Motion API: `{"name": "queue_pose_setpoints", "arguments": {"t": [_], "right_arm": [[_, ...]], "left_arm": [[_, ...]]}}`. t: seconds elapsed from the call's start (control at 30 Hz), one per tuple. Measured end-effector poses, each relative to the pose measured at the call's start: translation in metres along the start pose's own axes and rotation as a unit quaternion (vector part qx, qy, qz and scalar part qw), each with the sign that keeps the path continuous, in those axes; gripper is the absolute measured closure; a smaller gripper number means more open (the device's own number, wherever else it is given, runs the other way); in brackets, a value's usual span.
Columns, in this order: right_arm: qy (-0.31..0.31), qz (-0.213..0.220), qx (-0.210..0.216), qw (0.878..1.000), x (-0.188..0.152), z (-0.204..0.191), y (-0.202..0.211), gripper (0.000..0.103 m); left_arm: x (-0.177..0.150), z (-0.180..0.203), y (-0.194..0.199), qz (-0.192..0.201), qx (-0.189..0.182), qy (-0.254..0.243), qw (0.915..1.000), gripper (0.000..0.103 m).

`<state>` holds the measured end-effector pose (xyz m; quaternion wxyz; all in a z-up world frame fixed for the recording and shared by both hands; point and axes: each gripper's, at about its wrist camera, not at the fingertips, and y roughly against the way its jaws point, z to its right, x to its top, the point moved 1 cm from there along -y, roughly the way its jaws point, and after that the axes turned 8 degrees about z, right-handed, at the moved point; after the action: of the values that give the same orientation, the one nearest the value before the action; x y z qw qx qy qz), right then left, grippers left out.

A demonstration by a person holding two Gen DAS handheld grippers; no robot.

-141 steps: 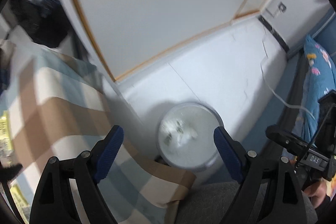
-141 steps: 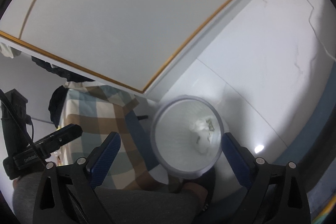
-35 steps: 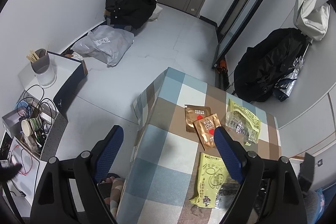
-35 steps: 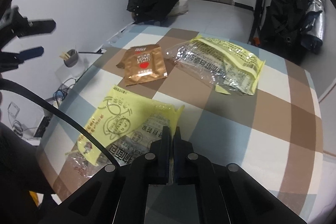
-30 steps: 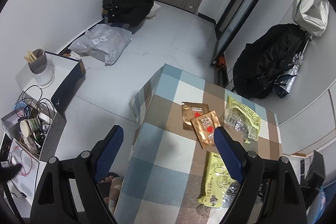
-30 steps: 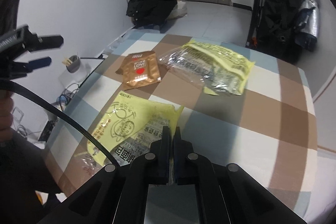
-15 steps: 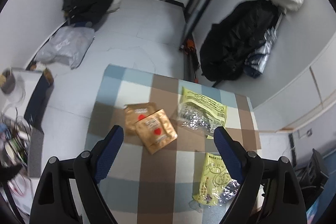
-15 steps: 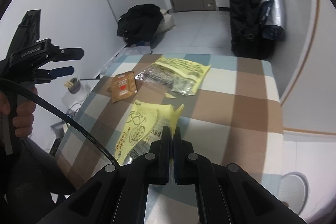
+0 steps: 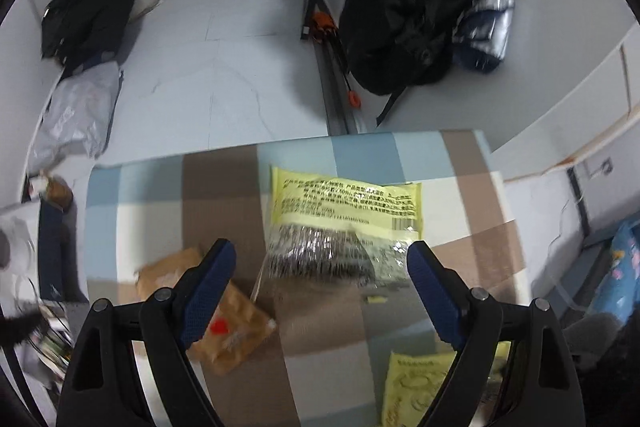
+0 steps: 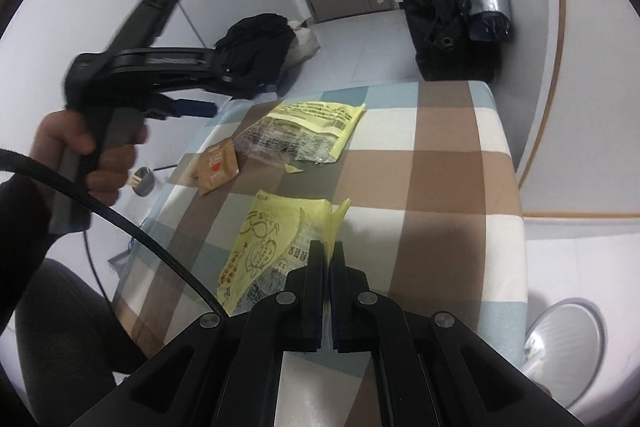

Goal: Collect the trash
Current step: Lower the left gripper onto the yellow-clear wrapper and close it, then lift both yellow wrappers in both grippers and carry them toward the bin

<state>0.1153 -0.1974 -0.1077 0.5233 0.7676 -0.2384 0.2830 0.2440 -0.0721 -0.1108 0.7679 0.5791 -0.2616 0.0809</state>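
The right gripper (image 10: 329, 259) is clenching its jaws on the near yellow wrapper (image 10: 266, 251), pinching the wrapper's upturned right edge while the rest of the sheet is lying flat on the checked tablecloth (image 10: 452, 163), spreading away to the left of the jaws. The far yellow wrapper (image 10: 308, 133) is lying further back on the tablecloth, well apart from the right gripper, with a brown sachet (image 10: 216, 167) just beside its left end.

The left gripper (image 9: 320, 283) is hanging over the tablecloth (image 9: 224, 195) with its jaws standing wide and nothing between the pads. In the left wrist view the far yellow wrapper (image 9: 344, 227) is showing between and beyond the two blue fingertips (image 9: 208, 279), not touched by either. The brown sachet (image 9: 232, 327) is lying partly behind the left finger. A white bin (image 10: 560, 339) is standing on the floor beyond the tablecloth's right edge.
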Motion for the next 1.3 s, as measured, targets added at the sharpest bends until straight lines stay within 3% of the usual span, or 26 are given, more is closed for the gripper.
{"name": "queue_pose_setpoints", "arguments": {"t": [0.13,0.3,0.47,0.7,1.03,1.3], "right_arm": [[0.002,0.003,0.003,1.0,0.001,0.001,0.0,0.101],[-0.009,-0.001,0.007,1.0,0.0,0.004,-0.001,0.101],[-0.015,0.001,0.008,1.0,0.001,0.005,0.0,0.101],[-0.016,-0.002,0.008,1.0,0.002,0.006,-0.003,0.101],[-0.023,-0.001,0.006,1.0,0.002,0.007,-0.002,0.101],[-0.026,0.006,0.0,1.0,0.004,0.011,0.002,0.101]], "left_arm": [[0.002,-0.002,-0.016,-0.007,0.05,-0.01,0.9987,0.018],[0.001,-0.003,-0.032,-0.031,0.057,-0.034,0.9973,0.018],[0.001,-0.011,-0.037,-0.044,0.048,-0.011,0.9978,0.032],[-0.002,-0.001,-0.038,-0.047,0.047,-0.039,0.997,0.045],[0.002,0.002,-0.04,-0.039,0.063,-0.049,0.996,0.091],[0.004,0.004,-0.026,-0.014,0.067,-0.052,0.9963,0.099]]}}
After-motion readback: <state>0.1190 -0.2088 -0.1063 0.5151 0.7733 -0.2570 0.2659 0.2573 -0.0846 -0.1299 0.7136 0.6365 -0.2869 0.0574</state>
